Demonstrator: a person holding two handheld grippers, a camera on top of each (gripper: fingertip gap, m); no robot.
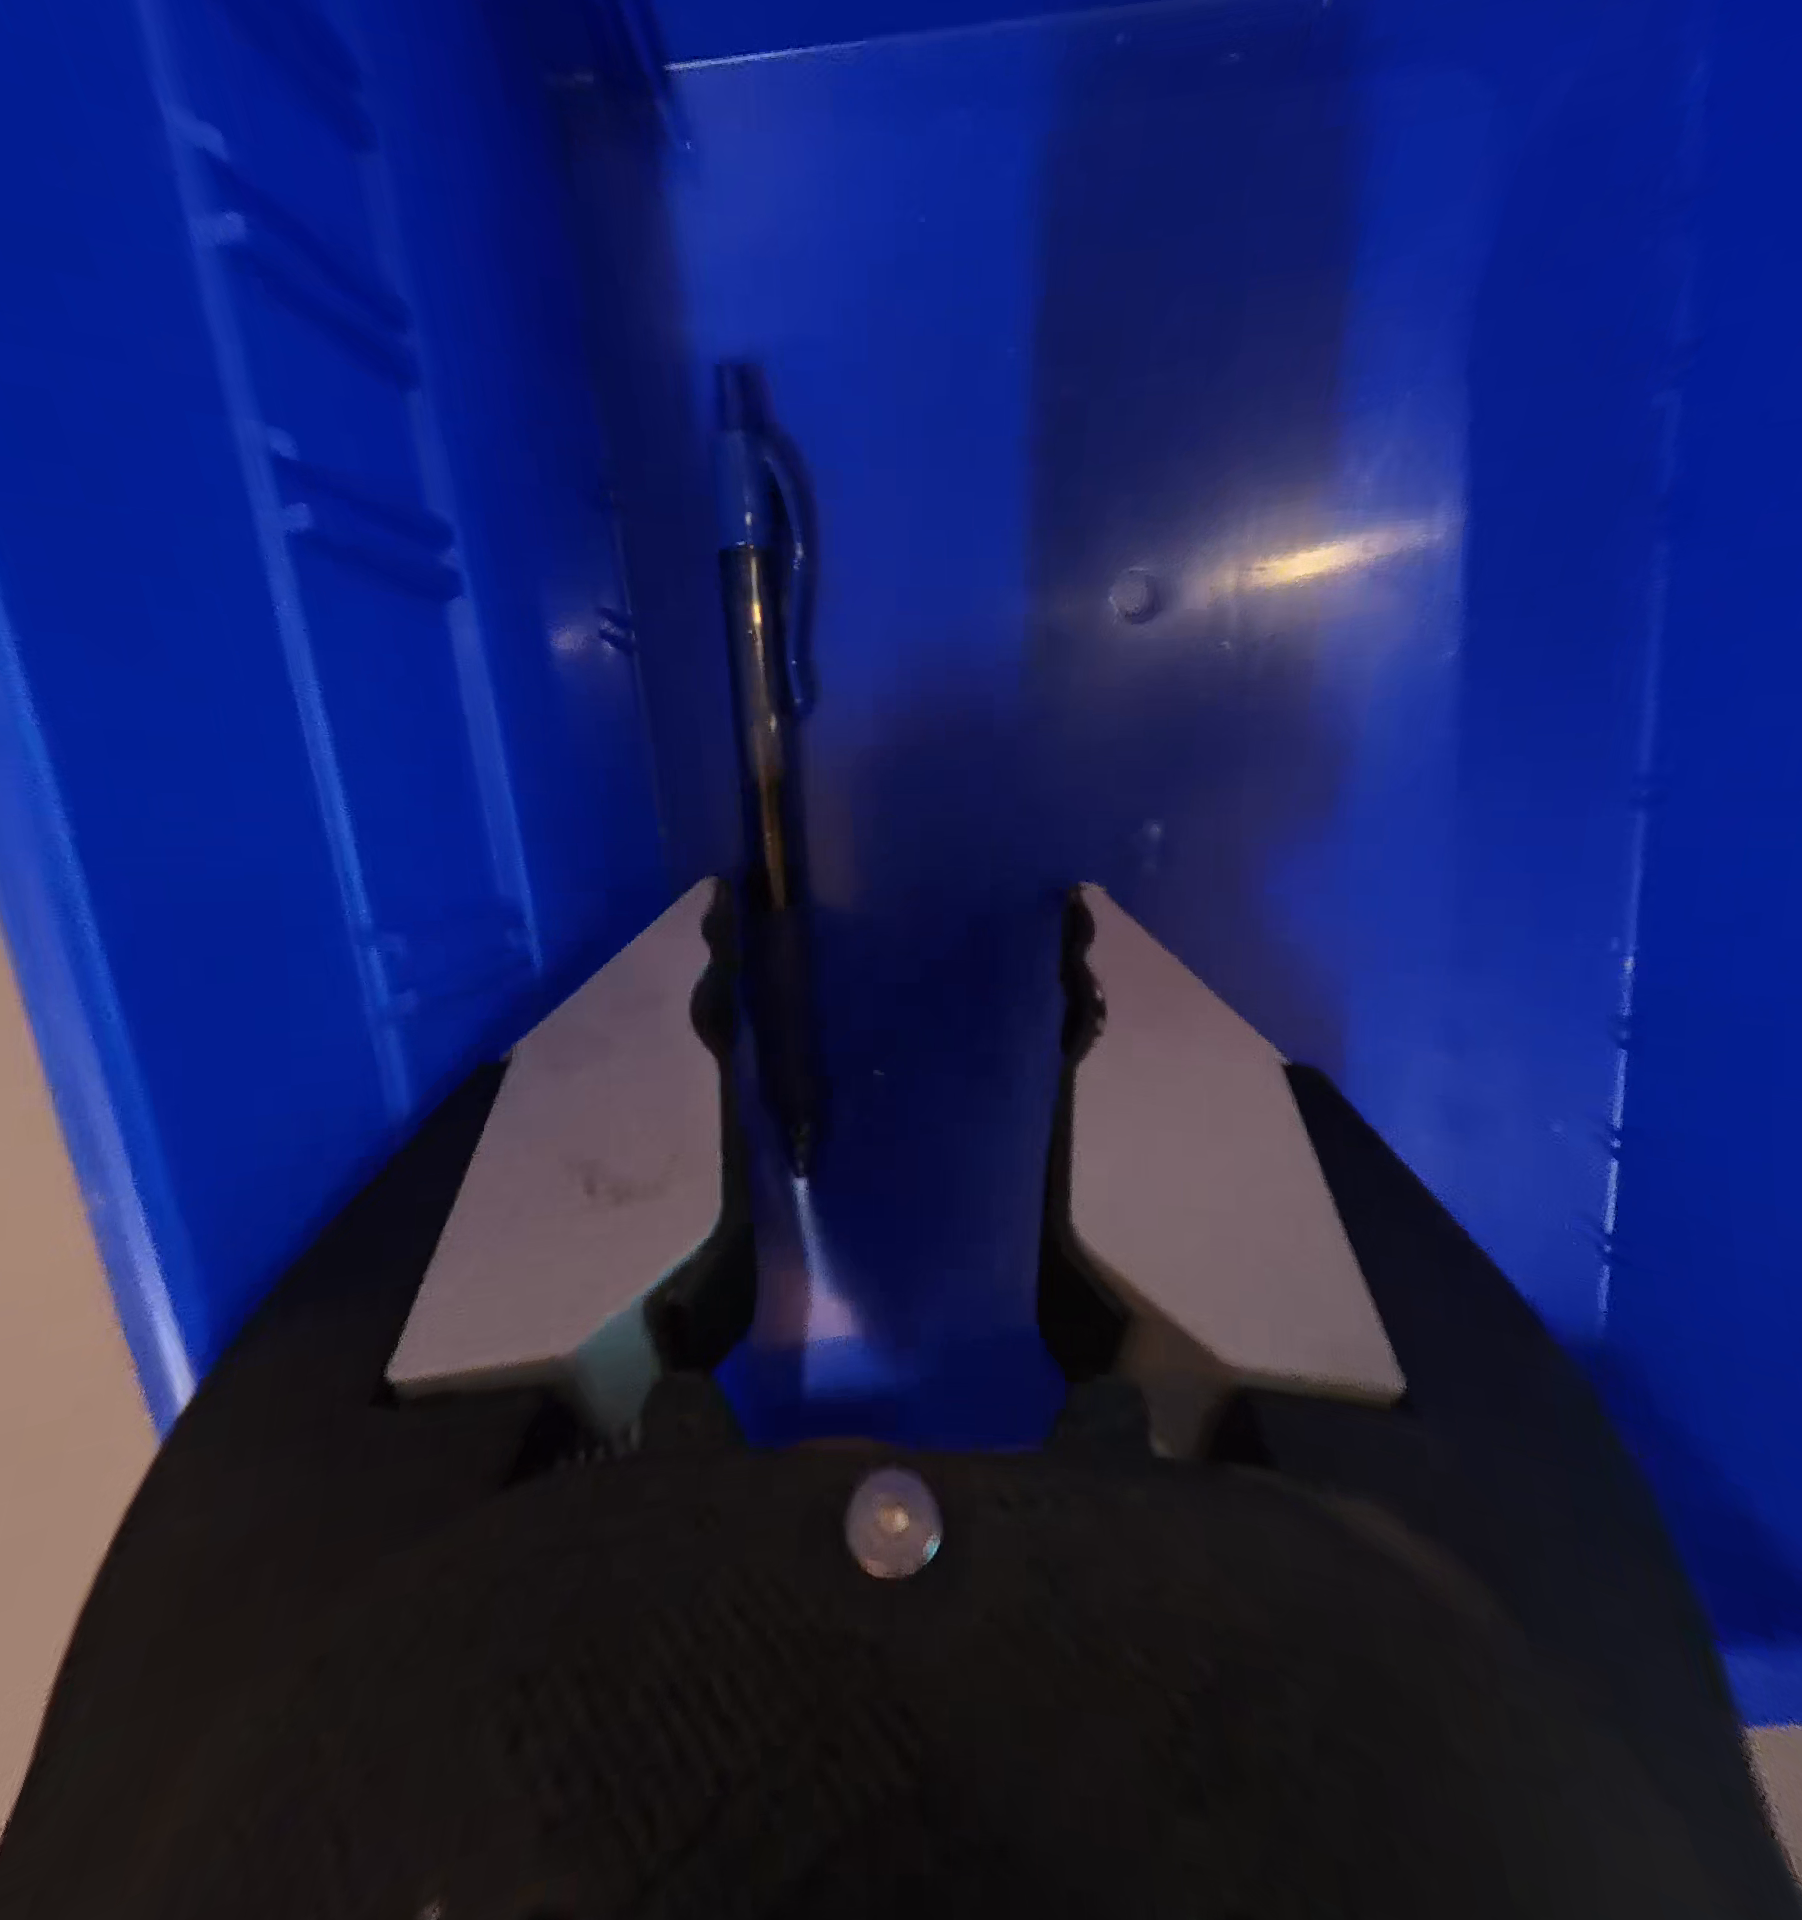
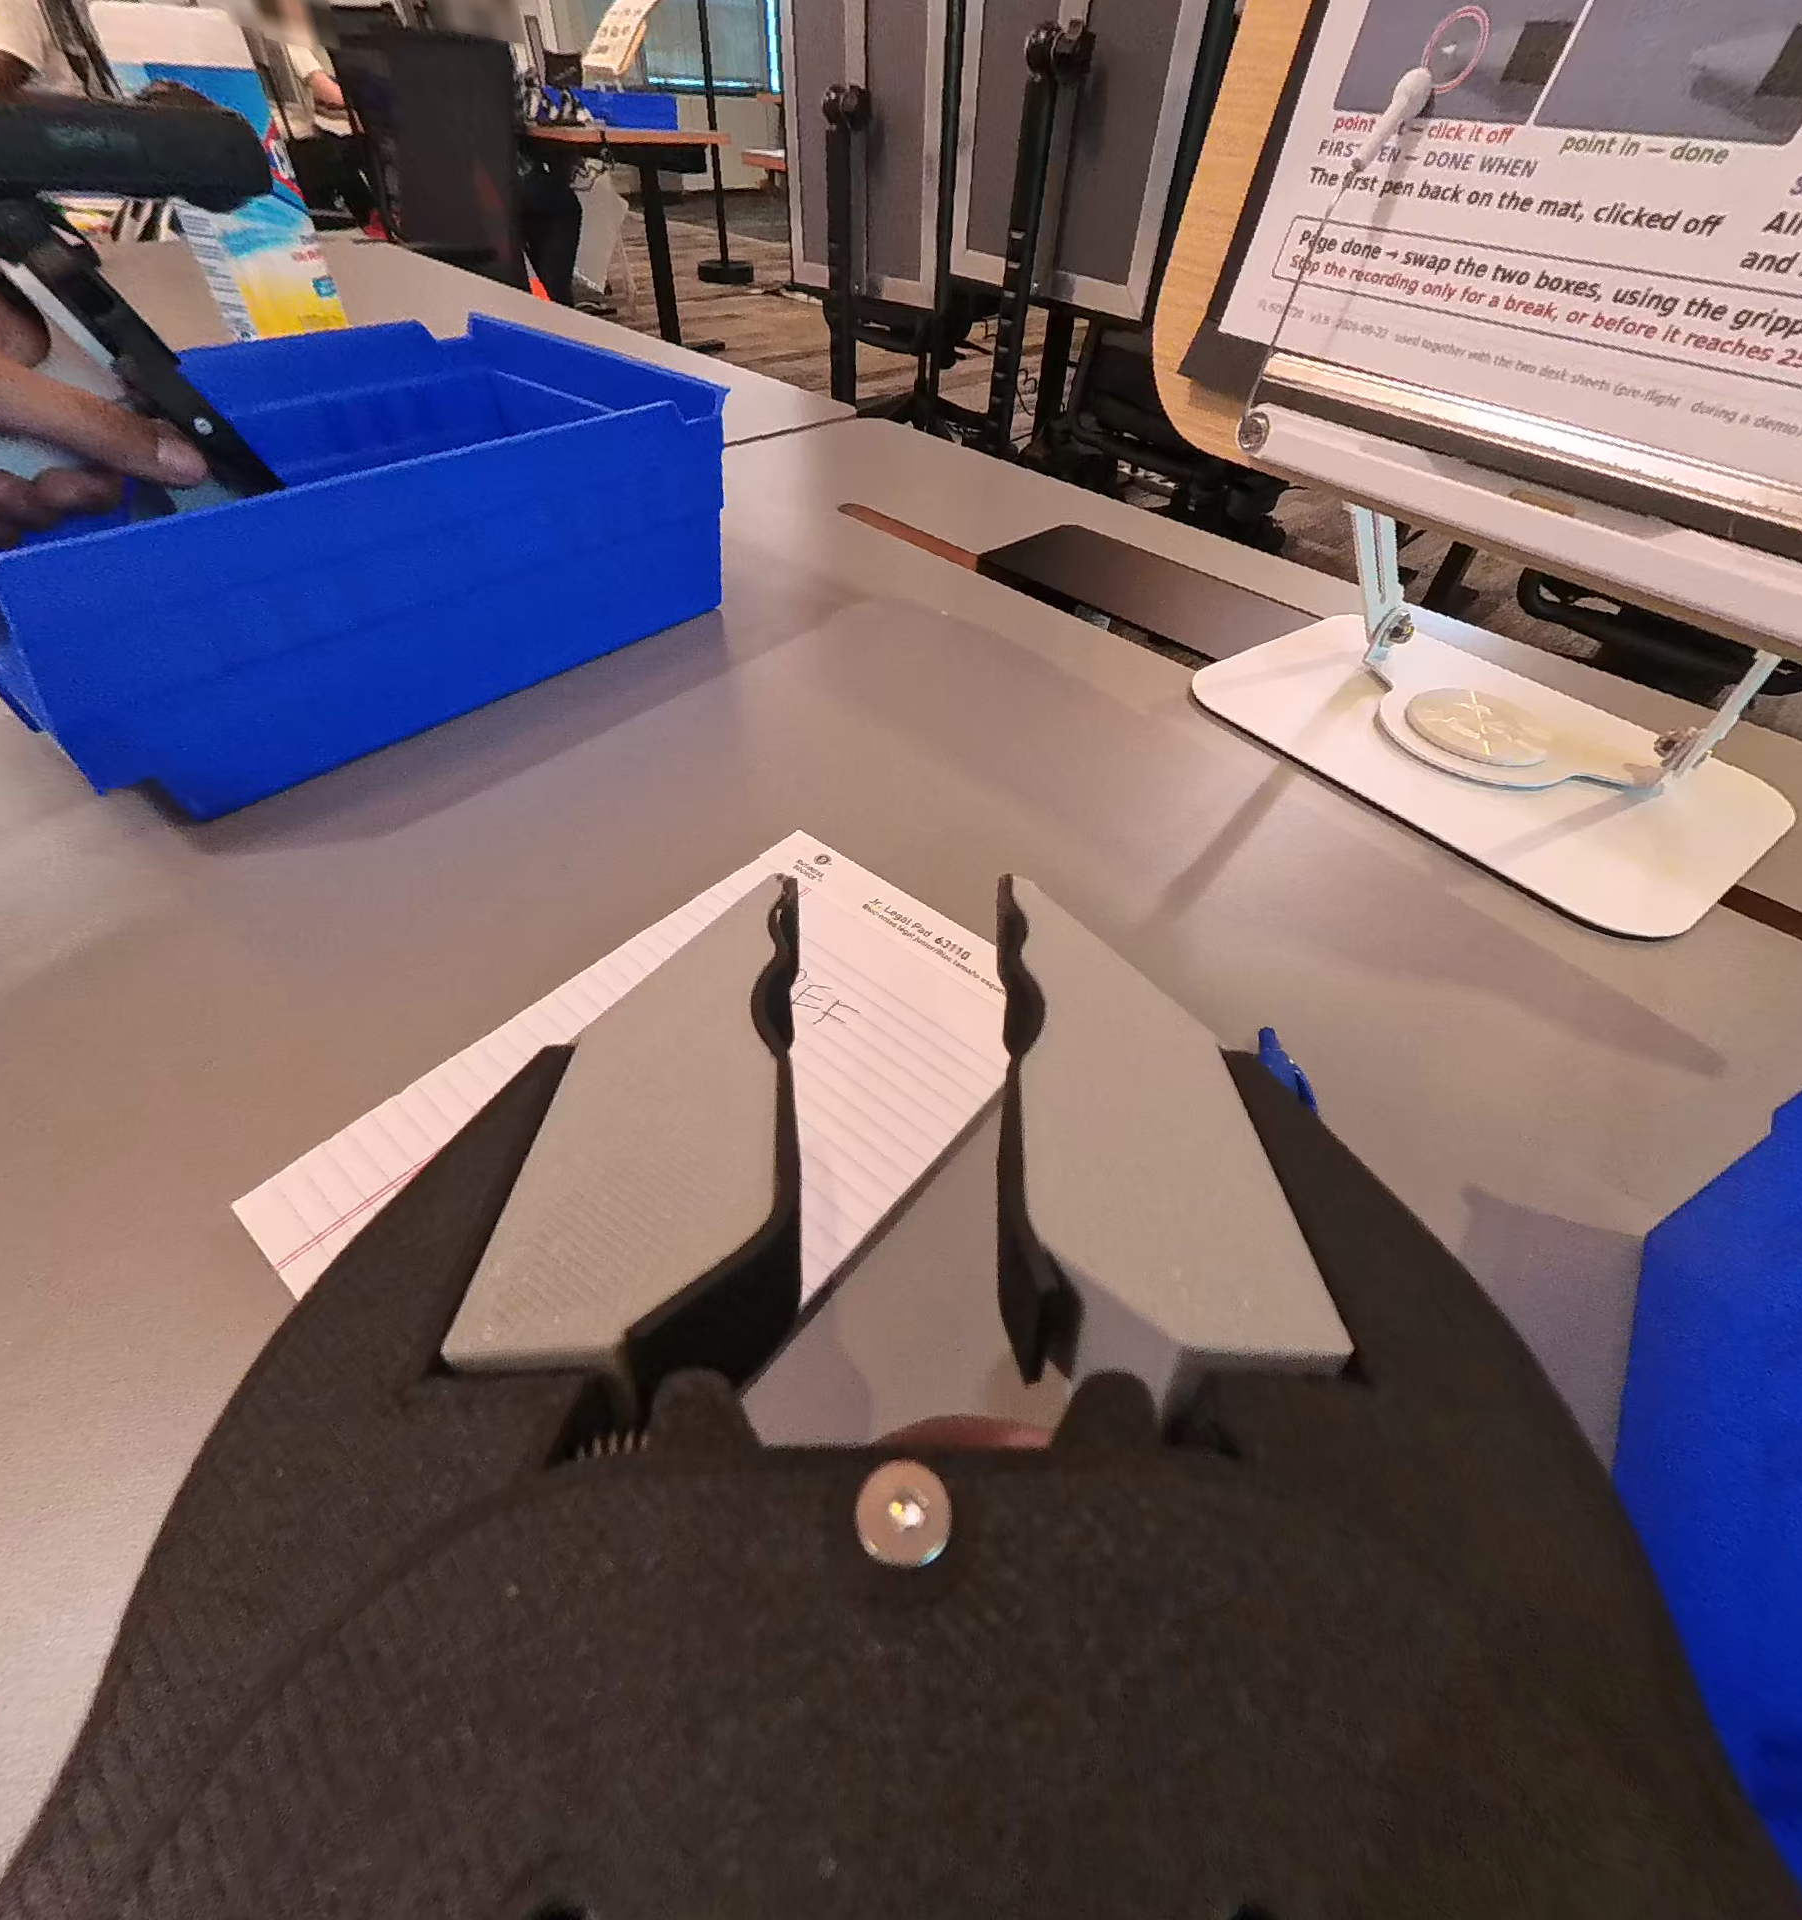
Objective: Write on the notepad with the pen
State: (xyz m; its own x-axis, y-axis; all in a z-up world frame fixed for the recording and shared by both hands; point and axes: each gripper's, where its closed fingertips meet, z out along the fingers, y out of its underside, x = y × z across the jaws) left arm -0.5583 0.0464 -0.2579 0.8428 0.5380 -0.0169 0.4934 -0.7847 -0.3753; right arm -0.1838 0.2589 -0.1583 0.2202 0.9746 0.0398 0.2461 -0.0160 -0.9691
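Observation:
My left gripper (image 1: 895,894) is open and reaches down into a blue bin (image 1: 1240,364). A dark blue click pen (image 1: 762,665) lies on the bin floor along its left wall. The pen's tip end sits between my fingers, close against the left finger (image 1: 606,1122). In the right wrist view, my right gripper (image 2: 895,883) is open and empty, hovering over a white lined notepad (image 2: 876,1060) that lies askew on the grey table (image 2: 564,790). The pad bears a little handwriting near its top. The left gripper (image 2: 180,416), held by a hand, shows in the bin (image 2: 357,623) at far left.
A second blue bin (image 2: 1749,1455) stands at the right edge, with a small blue object (image 2: 1286,1070) just beside my right finger. A white document stand (image 2: 1499,790) holding an instruction sheet sits at the back right. A carton (image 2: 263,260) stands behind the left bin. One gripper's finger ends stand about 45 cm off the other's.

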